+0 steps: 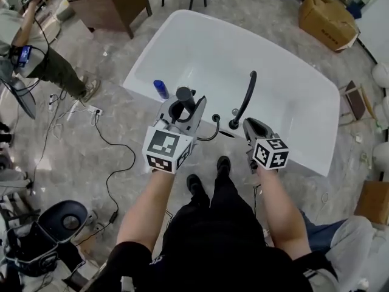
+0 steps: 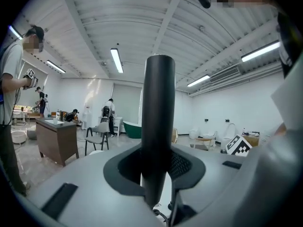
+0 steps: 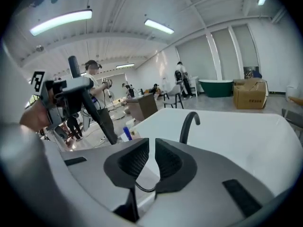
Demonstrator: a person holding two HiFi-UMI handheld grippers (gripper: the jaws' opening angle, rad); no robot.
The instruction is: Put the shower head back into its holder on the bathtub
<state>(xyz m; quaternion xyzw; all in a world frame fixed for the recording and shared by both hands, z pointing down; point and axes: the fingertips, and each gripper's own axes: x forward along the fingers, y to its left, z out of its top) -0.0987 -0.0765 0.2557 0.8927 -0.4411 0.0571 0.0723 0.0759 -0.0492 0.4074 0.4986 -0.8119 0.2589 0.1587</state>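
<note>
The bathtub (image 1: 292,84) is being shown in plain white, with a blue bottle (image 1: 161,89) and a black faucet (image 1: 244,99) on its near rim. The shower head (image 2: 158,126) is being seen in matt black. The left gripper (image 1: 182,107) and right gripper (image 1: 250,125) are being seen in grey, their cubes being patterned with black squares on white.
</note>
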